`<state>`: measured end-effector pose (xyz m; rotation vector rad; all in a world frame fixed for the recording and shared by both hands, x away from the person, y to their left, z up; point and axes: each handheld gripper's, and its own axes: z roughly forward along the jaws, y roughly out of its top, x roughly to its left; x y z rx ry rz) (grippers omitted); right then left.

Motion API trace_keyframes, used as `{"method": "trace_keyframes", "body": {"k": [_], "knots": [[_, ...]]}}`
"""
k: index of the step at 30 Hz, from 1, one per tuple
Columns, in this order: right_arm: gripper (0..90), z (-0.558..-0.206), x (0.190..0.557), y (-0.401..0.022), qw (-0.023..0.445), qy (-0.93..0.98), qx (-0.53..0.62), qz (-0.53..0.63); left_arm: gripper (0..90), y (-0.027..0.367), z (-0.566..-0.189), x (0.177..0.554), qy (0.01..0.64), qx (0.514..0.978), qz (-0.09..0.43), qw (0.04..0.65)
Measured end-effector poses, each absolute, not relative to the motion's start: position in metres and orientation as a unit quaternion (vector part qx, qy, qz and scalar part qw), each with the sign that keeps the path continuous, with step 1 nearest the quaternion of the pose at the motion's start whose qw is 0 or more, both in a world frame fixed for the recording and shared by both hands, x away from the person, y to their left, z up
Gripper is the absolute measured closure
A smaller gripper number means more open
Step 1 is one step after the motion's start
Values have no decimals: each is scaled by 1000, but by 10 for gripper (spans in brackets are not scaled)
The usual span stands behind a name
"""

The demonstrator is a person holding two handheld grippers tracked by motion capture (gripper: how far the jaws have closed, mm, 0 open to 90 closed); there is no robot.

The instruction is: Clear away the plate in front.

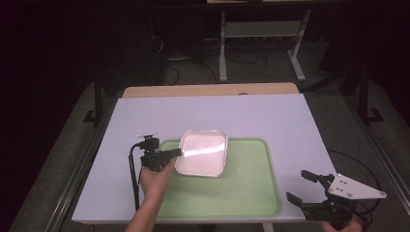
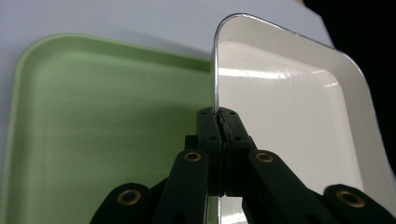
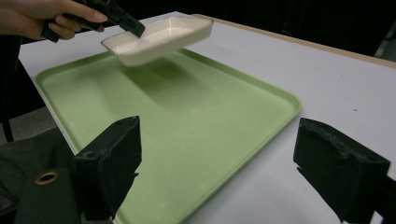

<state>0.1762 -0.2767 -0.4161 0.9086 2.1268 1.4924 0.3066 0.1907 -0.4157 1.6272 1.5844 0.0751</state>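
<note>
White dish (image 1: 202,152) empty, held above empty green tray (image 1: 241,193)

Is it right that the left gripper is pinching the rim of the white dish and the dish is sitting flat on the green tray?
Not quite. The left gripper does pinch the rim of the white dish, but the dish isn't sitting on the green tray. The right gripper view shows it lifted above the tray, with its shadow underneath.

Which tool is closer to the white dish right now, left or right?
Left. The left tool is clamped on the rim of the white dish, holding it above the green tray. The right tool sits open, well off beyond the tray's corner.
</note>
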Motion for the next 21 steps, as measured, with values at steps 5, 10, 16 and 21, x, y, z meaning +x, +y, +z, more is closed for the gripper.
{"method": "trace_keyframes", "body": {"k": [5, 10, 16, 21], "knots": [[143, -416, 175, -275, 192, 760, 318, 533, 887, 182, -424, 301, 633, 656, 38, 409], [142, -416, 175, -274, 191, 760, 319, 534, 886, 179, -435, 295, 634, 652, 15, 415], [141, -416, 175, -272, 191, 761, 318, 532, 886, 180, -443, 290, 646, 645, 17, 408], [140, -416, 176, -272, 191, 762, 317, 532, 886, 181, -447, 288, 656, 639, 27, 401]]}}
